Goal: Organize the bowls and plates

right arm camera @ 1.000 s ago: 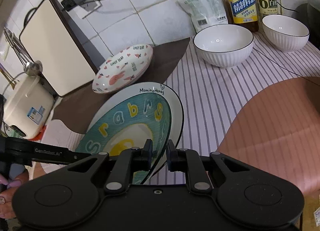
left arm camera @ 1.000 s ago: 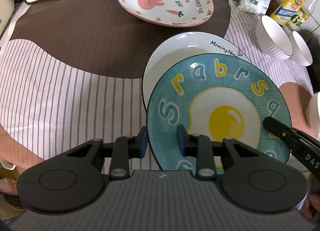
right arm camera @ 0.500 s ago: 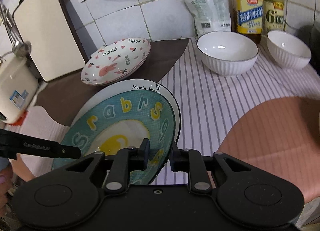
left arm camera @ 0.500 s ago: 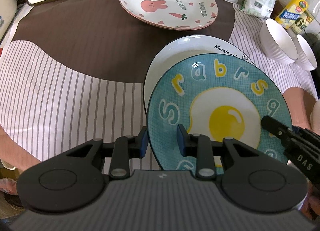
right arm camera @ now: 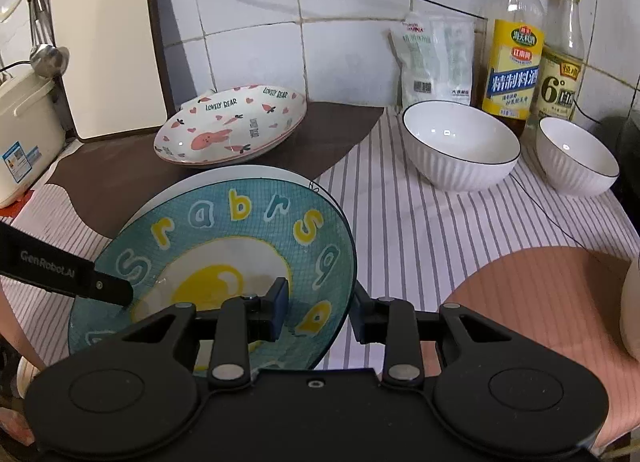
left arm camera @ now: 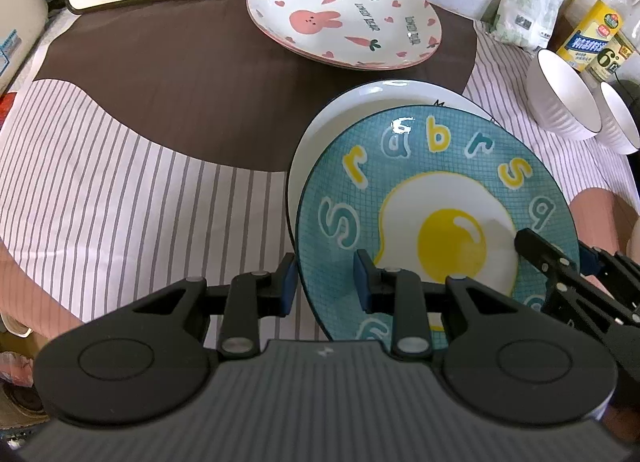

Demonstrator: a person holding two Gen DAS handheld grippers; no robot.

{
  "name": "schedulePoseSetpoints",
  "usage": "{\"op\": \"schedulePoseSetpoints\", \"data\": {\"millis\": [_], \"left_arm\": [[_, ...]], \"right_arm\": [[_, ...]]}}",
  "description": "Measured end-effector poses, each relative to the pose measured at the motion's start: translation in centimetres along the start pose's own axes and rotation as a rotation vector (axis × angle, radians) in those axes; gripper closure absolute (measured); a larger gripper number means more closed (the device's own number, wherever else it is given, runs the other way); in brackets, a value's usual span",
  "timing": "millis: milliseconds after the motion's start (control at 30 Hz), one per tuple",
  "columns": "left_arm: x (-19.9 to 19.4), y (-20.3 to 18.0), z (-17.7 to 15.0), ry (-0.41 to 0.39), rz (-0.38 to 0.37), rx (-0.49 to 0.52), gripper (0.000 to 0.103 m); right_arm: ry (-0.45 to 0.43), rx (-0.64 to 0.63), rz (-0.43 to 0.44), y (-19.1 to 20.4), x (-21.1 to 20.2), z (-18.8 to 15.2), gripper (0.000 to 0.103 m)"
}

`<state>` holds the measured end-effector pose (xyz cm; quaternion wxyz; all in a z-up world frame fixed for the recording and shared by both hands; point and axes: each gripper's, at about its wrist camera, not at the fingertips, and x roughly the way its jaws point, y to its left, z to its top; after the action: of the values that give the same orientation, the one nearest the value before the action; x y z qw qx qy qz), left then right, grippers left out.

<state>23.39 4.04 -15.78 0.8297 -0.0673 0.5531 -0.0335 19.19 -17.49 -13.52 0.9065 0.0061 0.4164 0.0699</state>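
The blue egg plate [left arm camera: 440, 198], printed with letters around a fried egg, lies on top of a white plate [left arm camera: 360, 102] near the middle of the striped tablecloth [left arm camera: 140, 190], covering most of it so that only the white plate's far and left rim shows. The left gripper [left arm camera: 325, 276] straddles the blue plate's near left rim, one pad outside the rim and one over the plate; whether the pads press on the rim cannot be told. The right gripper [right arm camera: 318, 308] straddles the plate's near right rim, its jaws opening, with a clear gap between each pad and the rim. Farther back on the brown patch sits a rabbit plate [left arm camera: 344, 18] stacked on another. At the far right two white ribbed bowls [right arm camera: 460, 146] stand side by side before two bottles [right arm camera: 512, 46] and a pouch [right arm camera: 436, 58].
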Motion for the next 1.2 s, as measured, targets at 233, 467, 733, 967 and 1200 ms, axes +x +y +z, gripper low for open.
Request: {"op": "schedulePoseSetpoints", "data": {"millis": [233, 467, 733, 967, 1200], "left_arm": [[0.0, -0.6, 0.1, -0.009, 0.040, 0.013, 0.074], [0.4, -1.7, -0.1, -0.013, 0.098, 0.070, 0.075], [-1.2, -0.1, 0.8, -0.014, 0.021, 0.042, 0.075], [-5.7, 0.5, 2.8, -0.139, -0.008, 0.102, 0.072], [-9.3, 2.0, 5.6, -0.283, -0.025, 0.124, 0.060]], "right_arm": [[-0.021, -0.068, -0.038, 0.7, 1.0, 0.1, 0.063], [-0.042, -0.105, -0.052, 0.8, 1.8, -0.5, 0.063], [-0.098, -0.064, 0.028, -0.4, -0.4, 1.1, 0.063], [-0.187, -0.031, 0.147, -1.0, -3.0, 5.0, 0.053], [-0.263, -0.012, 0.217, -1.6, -2.9, 8.6, 0.034]]}}
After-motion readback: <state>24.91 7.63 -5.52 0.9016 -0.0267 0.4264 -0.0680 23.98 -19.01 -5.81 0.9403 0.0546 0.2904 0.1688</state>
